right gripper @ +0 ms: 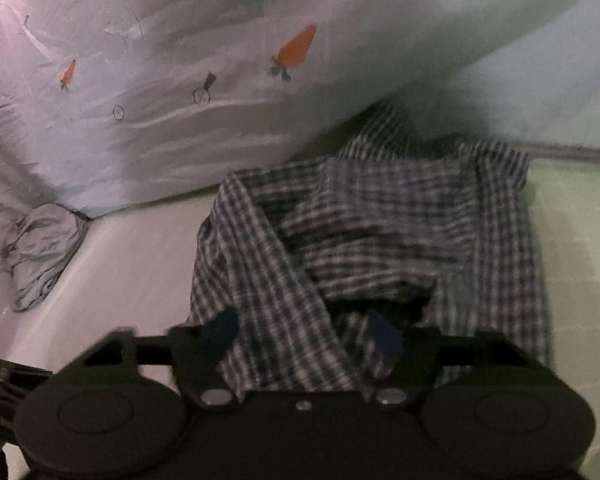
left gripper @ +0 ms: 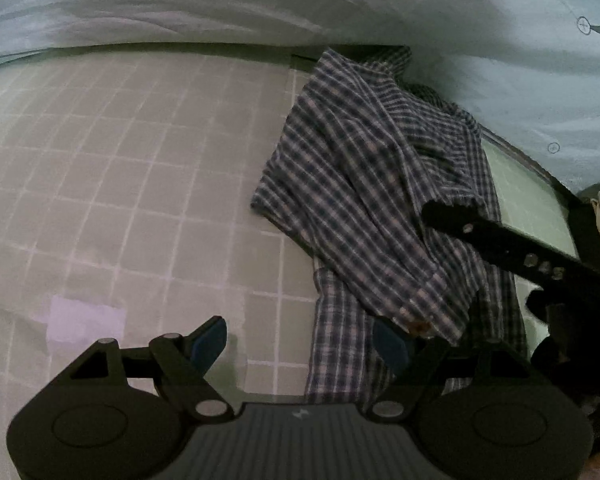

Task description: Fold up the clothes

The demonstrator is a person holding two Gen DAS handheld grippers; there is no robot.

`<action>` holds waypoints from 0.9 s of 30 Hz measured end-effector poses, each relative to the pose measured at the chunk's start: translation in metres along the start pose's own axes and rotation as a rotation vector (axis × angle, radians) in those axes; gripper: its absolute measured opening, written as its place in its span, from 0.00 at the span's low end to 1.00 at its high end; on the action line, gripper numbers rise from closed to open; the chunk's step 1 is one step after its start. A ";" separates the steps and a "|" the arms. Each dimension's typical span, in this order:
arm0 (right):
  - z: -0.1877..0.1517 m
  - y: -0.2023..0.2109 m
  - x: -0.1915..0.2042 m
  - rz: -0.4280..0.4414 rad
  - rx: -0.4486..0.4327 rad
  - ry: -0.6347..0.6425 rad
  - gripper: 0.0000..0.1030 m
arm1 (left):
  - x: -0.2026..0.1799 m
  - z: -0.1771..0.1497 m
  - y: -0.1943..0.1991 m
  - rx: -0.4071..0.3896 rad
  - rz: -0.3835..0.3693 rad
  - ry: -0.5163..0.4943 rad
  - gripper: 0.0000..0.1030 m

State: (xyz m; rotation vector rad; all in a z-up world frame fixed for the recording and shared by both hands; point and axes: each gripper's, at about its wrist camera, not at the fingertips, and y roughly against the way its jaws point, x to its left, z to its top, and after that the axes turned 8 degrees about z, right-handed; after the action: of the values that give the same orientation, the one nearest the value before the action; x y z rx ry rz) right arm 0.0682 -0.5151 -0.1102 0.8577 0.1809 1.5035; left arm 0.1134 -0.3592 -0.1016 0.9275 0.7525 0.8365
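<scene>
The dark-and-white checked cotton shirt lay crumpled on the grey gridded work mat, its far end against the pale bed sheet printed with orange carrots. The left gripper was spread wide, its left blue-padded finger over bare mat and its right finger at the shirt's near hem, with no fabric between the two. The right gripper was likewise spread apart with a fold of the shirt draped between its blue pads, not pinched, and in the left wrist view its black body reached in over the shirt's right side.
</scene>
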 end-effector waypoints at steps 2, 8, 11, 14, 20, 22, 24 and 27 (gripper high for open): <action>-0.003 -0.003 -0.002 0.029 0.026 -0.021 0.46 | 0.001 0.000 0.000 0.000 -0.009 0.001 0.78; -0.016 0.010 -0.002 0.079 0.033 -0.111 0.08 | 0.002 -0.003 0.014 -0.030 -0.026 0.010 0.78; -0.025 0.034 -0.001 0.127 -0.020 -0.199 0.07 | 0.003 -0.009 0.032 -0.068 -0.038 0.028 0.78; -0.039 0.063 0.002 0.208 -0.085 -0.307 0.06 | 0.005 -0.021 0.052 -0.109 -0.044 0.046 0.78; -0.084 0.120 0.003 0.364 -0.209 -0.591 0.06 | -0.001 -0.057 0.077 -0.106 -0.050 0.028 0.78; -0.100 0.135 0.003 0.358 -0.227 -0.644 0.06 | -0.004 -0.070 0.081 -0.091 -0.055 0.014 0.78; -0.116 0.150 0.003 0.352 -0.246 -0.696 0.06 | -0.007 -0.083 0.084 -0.080 -0.057 0.000 0.79; -0.139 0.172 0.003 0.343 -0.274 -0.775 0.06 | -0.012 -0.100 0.085 -0.062 -0.050 -0.019 0.79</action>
State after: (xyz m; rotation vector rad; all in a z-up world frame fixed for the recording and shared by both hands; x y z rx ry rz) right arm -0.1513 -0.4860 -0.1052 1.2188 -0.7562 1.3538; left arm 0.0003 -0.3029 -0.0636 0.8571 0.7262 0.8018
